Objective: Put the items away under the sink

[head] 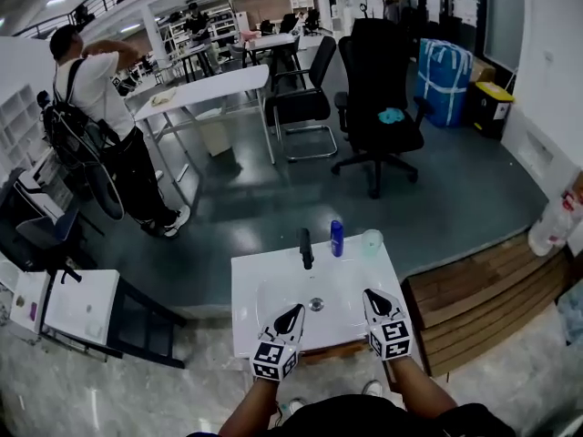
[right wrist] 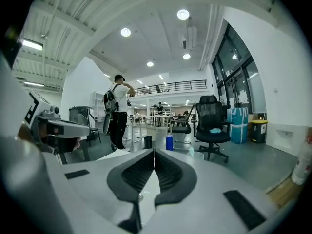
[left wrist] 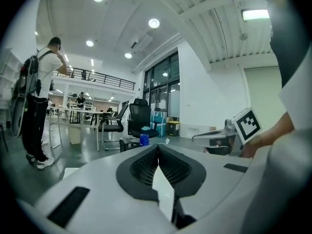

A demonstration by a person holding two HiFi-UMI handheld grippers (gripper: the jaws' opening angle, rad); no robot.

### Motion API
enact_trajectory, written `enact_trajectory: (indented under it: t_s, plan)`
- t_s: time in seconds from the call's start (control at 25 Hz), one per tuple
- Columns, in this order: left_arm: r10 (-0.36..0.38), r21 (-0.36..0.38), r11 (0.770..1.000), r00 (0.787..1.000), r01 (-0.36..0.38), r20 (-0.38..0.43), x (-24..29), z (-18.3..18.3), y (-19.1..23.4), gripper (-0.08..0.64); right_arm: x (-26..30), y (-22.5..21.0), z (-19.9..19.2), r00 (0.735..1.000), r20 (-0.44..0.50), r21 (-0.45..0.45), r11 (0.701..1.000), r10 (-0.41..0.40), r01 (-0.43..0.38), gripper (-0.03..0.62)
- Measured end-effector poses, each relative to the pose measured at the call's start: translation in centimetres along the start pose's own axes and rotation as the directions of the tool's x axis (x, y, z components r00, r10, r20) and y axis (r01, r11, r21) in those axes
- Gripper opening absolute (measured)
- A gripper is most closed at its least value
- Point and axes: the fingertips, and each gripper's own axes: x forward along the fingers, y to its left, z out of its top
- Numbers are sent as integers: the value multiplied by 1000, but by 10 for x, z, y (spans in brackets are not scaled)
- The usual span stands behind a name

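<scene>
A white sink unit (head: 264, 276) stands right below me, with a black faucet (head: 306, 248) at its back edge. A blue bottle (head: 337, 238) and a clear cup (head: 372, 242) stand beside the faucet. My left gripper (head: 293, 312) hovers over the basin's front left and my right gripper (head: 372, 296) over its front right. Both point toward the back edge. In the left gripper view the jaws (left wrist: 158, 146) meet with nothing between them, and the blue bottle (left wrist: 144, 139) shows beyond. The right gripper (right wrist: 154, 151) is shut and empty too, facing the bottle (right wrist: 169, 142) and cup (right wrist: 196, 153).
A wooden platform (head: 483, 299) lies to the right of the sink, and a white low table (head: 82, 303) to its left. A person with a backpack (head: 100, 107) stands at the far left. A black office chair (head: 378, 89) and white tables stand behind.
</scene>
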Motion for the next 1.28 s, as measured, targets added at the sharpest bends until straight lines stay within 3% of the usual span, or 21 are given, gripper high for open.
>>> enact_trajectory:
  t_s: [0.24, 0.32, 0.56, 1.04, 1.28]
  plan:
    - [10, -6, 1000, 1000, -10, -27, 24, -9, 3, 21, 42, -32, -28, 998, -53, 4, 1000, -24, 24, 32]
    - [14, -16, 1000, 999, -14, -41, 30, -15, 4, 21, 56, -47, -39, 996, -81, 17, 999, -43, 44, 120]
    - [53, -25, 998, 996, -55, -77, 42, -35, 16, 21, 108, -95, -71, 985, -142, 24, 994, -100, 104, 280]
    - [105, -49, 992, 979, -116, -177, 44, -75, 26, 21, 199, -164, -102, 959, -229, 53, 982, -165, 181, 382]
    - [128, -53, 988, 970, -142, -209, 35, -86, 27, 21, 223, -172, -101, 954, -251, -16, 986, -163, 164, 385]
